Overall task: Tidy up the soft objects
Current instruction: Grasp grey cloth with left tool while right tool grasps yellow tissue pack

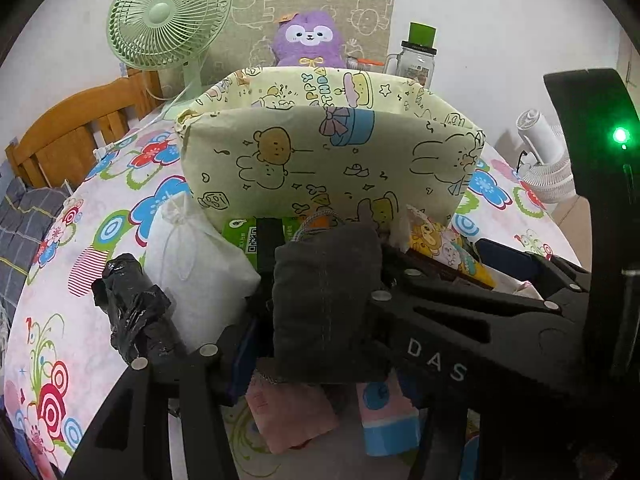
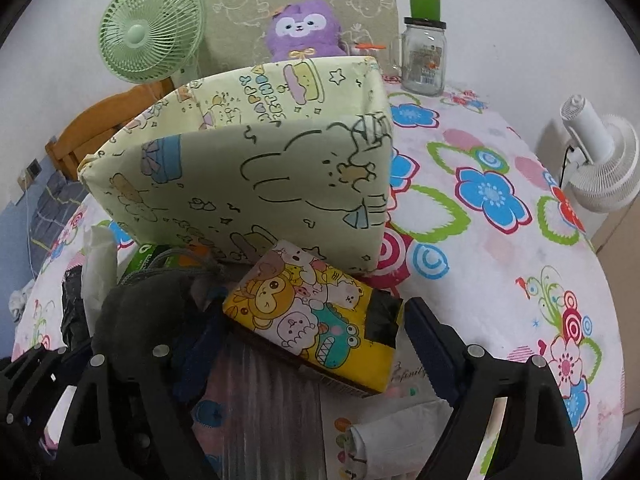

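My left gripper [image 1: 324, 296] is shut on a dark grey drawstring pouch [image 1: 326, 304], held just in front of the pale green cartoon-print fabric box [image 1: 328, 152]. The pouch also shows in the right wrist view [image 2: 140, 312] at the lower left. My right gripper [image 2: 316, 336] is open around a yellow cartoon tissue pack [image 2: 316, 316], which lies against the box [image 2: 260, 184]; whether the fingers touch it I cannot tell. A white drawstring bag [image 1: 192, 256] and a black wrapped bundle [image 1: 132, 304] lie left of the pouch. A pink pouch [image 1: 292, 416] lies below.
A purple plush [image 1: 310, 40] sits behind the box. A green fan [image 1: 168, 16], a glass jar [image 2: 424, 56] and a white fan [image 2: 600, 160] stand around the flowered tablecloth [image 2: 500, 240]. A wooden chair [image 1: 72, 128] is at the left. A green pack [image 1: 240, 236] lies under the box front.
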Motion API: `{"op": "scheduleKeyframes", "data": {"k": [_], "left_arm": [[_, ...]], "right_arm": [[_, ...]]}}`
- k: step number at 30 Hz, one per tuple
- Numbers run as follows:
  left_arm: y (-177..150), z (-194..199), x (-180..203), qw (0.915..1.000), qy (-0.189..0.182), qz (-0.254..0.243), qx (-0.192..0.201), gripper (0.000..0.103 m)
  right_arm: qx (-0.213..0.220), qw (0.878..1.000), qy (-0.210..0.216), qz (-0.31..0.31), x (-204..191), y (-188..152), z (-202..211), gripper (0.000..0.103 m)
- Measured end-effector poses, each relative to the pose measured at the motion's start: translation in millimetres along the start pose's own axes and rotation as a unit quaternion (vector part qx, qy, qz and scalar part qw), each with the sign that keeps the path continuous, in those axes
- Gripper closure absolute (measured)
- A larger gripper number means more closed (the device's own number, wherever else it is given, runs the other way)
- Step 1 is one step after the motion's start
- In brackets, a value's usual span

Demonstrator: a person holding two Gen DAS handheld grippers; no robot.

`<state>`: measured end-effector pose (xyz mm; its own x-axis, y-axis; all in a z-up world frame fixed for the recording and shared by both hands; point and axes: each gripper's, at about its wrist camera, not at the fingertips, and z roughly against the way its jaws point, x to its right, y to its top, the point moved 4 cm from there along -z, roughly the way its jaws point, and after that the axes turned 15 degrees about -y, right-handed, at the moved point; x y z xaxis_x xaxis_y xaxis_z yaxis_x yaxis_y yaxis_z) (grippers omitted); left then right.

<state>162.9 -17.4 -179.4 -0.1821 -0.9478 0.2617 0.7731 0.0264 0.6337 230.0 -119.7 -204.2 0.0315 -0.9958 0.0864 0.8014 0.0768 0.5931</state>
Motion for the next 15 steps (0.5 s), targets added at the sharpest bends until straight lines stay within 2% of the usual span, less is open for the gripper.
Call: {"op": "scheduleKeyframes", "data": {"k": [8,15], "left_arm": [[-2,4,0,1.0,0.0,-0.001,0.0,0.053],[-5,15,5,1.0,0.005,-0.005,0.006,0.055]], "right_arm": [[0.017,1.0,-0.018,0.011,3,-2,14,0.019],[0.03,0.999,-0.023,0.009,8,-6,33,0.02]]}}
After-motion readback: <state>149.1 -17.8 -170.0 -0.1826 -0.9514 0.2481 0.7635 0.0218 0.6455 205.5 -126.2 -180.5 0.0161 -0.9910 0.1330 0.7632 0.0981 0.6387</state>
